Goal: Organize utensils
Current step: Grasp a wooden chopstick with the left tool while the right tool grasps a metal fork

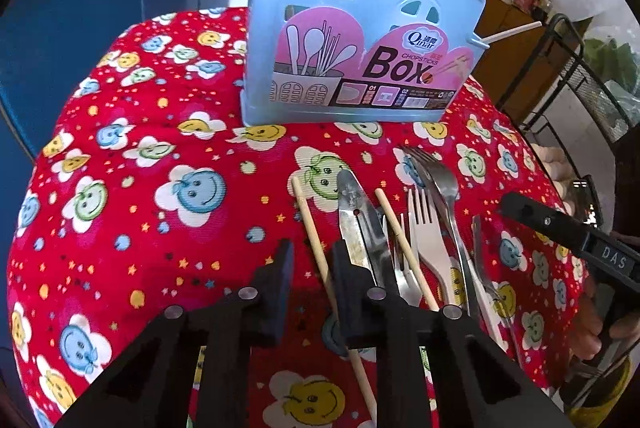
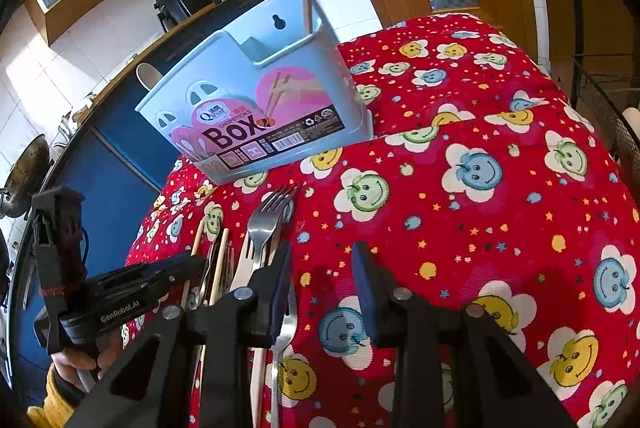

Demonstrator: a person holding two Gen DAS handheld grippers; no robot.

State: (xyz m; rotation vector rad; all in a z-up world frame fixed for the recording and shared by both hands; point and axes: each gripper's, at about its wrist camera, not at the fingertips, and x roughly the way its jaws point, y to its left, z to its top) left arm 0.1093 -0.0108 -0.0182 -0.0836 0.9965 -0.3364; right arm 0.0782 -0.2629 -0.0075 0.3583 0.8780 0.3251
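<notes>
With its long axis running from 6 toward 12 o'clock, the chopstick [image 1: 316, 248] lies on the desk [image 1: 120, 188] between the fingers of the open, empty left gripper [image 1: 312, 264]; the box [image 1: 360, 40] stands at 12 o'clock.

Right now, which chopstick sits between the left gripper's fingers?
The leftmost loose chopstick: it runs through the open left gripper. The other chopstick lies right of the knife, among the forks.
</notes>
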